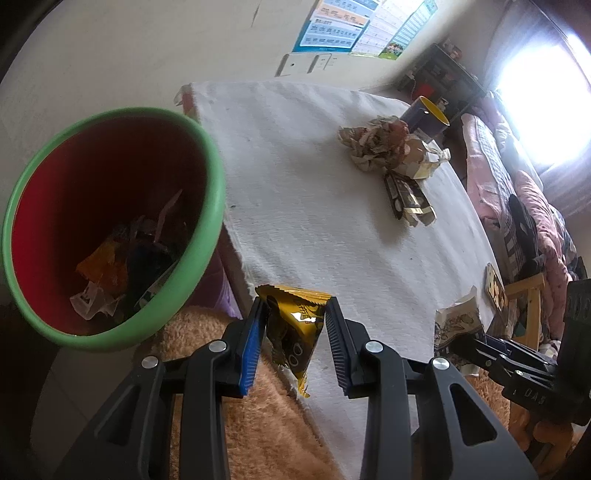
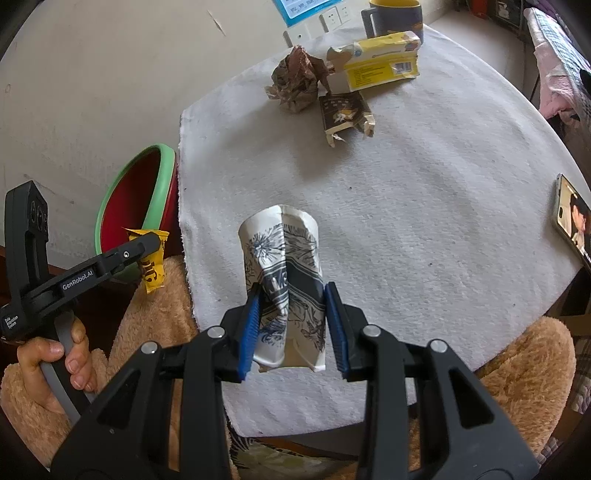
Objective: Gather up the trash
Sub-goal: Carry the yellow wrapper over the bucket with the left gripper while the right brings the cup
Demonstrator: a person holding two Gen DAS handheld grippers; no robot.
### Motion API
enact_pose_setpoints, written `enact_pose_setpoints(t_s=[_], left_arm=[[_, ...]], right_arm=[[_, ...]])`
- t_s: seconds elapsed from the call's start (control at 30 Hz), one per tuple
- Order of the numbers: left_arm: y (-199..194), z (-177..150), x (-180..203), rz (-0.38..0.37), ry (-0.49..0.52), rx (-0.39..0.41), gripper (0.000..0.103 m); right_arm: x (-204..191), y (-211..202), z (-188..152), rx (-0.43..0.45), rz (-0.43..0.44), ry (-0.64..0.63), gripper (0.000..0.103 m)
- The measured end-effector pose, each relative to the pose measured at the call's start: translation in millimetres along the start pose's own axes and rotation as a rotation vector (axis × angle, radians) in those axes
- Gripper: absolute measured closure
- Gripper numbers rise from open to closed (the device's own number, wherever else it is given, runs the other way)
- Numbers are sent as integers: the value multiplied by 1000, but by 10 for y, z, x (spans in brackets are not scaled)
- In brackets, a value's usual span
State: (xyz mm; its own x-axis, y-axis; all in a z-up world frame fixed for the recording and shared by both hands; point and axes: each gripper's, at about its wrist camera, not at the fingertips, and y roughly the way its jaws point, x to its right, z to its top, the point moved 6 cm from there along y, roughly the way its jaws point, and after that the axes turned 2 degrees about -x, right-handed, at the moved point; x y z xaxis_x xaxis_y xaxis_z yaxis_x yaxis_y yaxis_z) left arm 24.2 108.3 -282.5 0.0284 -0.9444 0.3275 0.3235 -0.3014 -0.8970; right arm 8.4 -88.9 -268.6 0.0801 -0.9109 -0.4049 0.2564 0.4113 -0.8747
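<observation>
- The left gripper (image 1: 293,328) is clamped on a yellow snack wrapper (image 1: 295,332), blue pads pressing it from both sides, and the wrapper hangs crumpled between them.
- Up and to the left of that gripper sits the red bin (image 1: 110,225) with its green rim, mouth open toward the camera, with scraps of paper and wrappers lying in its bottom.
- The wrapper hangs over the near edge of the white-clothed surface (image 1: 314,206), beside the bin and not over its mouth.
- Over in the right wrist view, the right gripper (image 2: 293,325) is closed on a crushed paper cup (image 2: 284,280) with a dark floral print; its lower half sits between the pads and its open rim points away from the gripper.
- Whether the cup touches the cloth, I can't tell from here.
- Far ahead of the right gripper, three pieces lie close together on the surface: a crumpled brown paper ball (image 2: 297,83), a torn yellow carton (image 2: 376,64) and a flattened dark packet (image 2: 345,112).
- Behind them stands a dark mug (image 2: 393,16) with a yellow inside.
- Off to the right of that gripper, a phone (image 2: 572,218) lies at the surface's edge, screen lit.
- To its left, a hand (image 2: 55,365) grips the left tool's handle over a tan fleece sleeve.
</observation>
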Motion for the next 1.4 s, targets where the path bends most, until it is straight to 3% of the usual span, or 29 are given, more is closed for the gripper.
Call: enact_pose_setpoints(t_s=[0.6, 0.87, 1.4], left_arm=[[-127, 95, -222, 16, -51, 47, 72], [-410, 166, -597, 72, -105, 126, 72], [-630, 251, -1349, 142, -202, 183, 72]], right_arm=[[-226, -25, 123, 12, 8, -60, 69], [-651, -13, 256, 42, 21, -162, 69], [-1556, 288, 554, 43, 17, -338, 69]])
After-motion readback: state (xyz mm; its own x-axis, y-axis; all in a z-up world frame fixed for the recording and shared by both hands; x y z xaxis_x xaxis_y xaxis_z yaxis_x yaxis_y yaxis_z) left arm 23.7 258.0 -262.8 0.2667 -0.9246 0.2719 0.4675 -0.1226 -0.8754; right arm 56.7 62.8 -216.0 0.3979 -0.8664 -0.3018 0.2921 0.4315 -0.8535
